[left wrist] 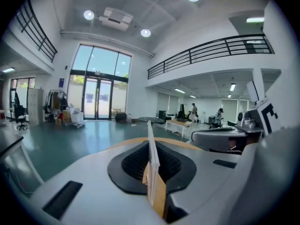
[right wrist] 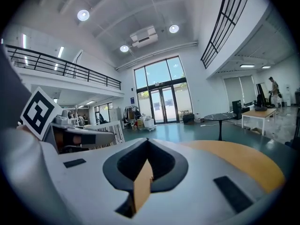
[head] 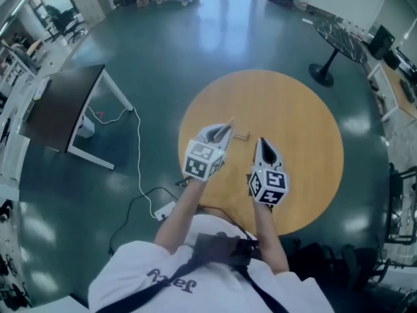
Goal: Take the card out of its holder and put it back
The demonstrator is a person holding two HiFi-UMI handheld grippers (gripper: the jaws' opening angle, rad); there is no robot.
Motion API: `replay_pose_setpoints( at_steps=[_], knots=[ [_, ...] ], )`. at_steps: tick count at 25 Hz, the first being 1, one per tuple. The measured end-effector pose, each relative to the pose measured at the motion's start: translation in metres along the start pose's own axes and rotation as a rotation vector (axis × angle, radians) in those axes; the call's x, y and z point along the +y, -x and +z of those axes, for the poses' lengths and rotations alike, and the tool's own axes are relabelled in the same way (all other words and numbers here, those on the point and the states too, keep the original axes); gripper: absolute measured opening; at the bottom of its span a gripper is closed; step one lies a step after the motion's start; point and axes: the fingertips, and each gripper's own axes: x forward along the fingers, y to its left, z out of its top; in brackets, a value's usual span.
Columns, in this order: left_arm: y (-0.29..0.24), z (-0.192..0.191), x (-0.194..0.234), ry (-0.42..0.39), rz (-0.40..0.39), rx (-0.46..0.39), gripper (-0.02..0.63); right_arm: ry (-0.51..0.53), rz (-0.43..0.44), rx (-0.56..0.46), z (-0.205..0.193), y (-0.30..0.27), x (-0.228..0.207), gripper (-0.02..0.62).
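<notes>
Both of my grippers hang above the round wooden table. My left gripper is shut on a thin white card that sticks out past its tips. In the left gripper view the card stands edge-on between the closed jaws of that gripper. A small tan holder lies on the table just right of the left tips. My right gripper hovers beside it, and in its own view it is shut with nothing between the jaws.
The table edge curves close to the person's body. A dark desk stands on the floor to the left, with a white cable trailing from it. A black round table stands at the upper right.
</notes>
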Motion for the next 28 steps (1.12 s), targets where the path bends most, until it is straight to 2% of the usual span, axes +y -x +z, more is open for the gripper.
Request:
replay_pose_setpoints(
  at_steps=[6, 13, 19, 28],
  knots=[
    [0.026, 0.014, 0.009, -0.052, 0.127, -0.132, 0.028, -0.008, 0.039, 0.000, -0.002, 0.000, 0.018, 0.018],
    [0.044, 0.022, 0.004, -0.082, 0.164, -0.253, 0.028, 0.005, 0.057, -0.019, 0.003, 0.006, 0.031, 0.018],
    [0.048, 0.026, -0.007, -0.102, 0.129, -0.280, 0.028, 0.001, 0.057, -0.038, 0.009, 0.008, 0.037, 0.018],
    [0.044, 0.013, -0.003, -0.082, 0.103, -0.242, 0.028, -0.007, 0.059, -0.003, -0.002, 0.008, 0.040, 0.018]
  ],
)
